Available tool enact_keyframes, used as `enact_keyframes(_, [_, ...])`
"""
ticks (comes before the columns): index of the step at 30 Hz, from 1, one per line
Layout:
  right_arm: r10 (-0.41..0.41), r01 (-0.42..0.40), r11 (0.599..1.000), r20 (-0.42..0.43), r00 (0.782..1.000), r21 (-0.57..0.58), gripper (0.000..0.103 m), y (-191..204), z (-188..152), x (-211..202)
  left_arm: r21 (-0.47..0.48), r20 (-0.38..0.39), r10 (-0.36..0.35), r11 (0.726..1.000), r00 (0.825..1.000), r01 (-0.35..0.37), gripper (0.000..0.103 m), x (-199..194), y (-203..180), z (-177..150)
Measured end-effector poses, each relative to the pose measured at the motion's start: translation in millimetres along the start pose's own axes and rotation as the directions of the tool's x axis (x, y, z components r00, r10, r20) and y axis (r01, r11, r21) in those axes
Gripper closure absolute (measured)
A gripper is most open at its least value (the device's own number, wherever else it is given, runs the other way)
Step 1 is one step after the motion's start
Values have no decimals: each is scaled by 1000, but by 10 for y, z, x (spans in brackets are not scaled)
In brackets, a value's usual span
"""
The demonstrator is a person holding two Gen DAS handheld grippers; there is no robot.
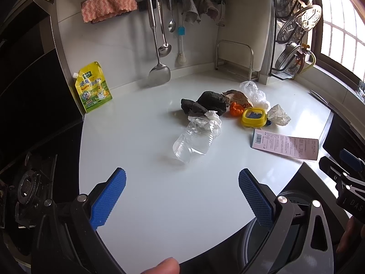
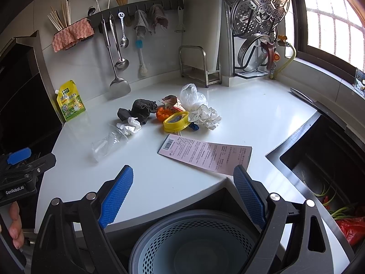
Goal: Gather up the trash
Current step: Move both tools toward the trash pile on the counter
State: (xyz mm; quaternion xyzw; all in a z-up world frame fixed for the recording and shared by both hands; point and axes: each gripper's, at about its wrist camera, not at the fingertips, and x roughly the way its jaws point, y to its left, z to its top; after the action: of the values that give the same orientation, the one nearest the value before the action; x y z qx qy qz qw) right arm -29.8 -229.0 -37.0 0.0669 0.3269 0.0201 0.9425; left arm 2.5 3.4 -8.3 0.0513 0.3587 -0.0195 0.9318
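Both claws hang spread and empty over the near edge of the white counter (image 1: 159,205): the left gripper (image 1: 182,196) at the bottom of its view, the right gripper (image 2: 183,193) likewise. The trash sits mid-frame in a loose heap: a clear bottle (image 1: 194,142) lying on its side nearest the left claw, a dark rag (image 1: 205,105), orange peel (image 1: 236,109), a yellow lid (image 1: 254,116), crumpled plastic (image 1: 253,91) and a pink card (image 1: 287,145) lying flat at the right. Only the right view shows the grey perforated bin (image 2: 194,244) under its claw at bottom centre and the dark sink (image 2: 324,171) at the right. The left view alone shows the stove burner (image 1: 28,187) at lower left.
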Motion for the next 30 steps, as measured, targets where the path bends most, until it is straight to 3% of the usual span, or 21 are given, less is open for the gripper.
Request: enact_keyframes(30, [10,-10,1000,-6,1000,7,18,-37,-19,12,1,-22,-8,1000,1000,8,6,62,34,-12])
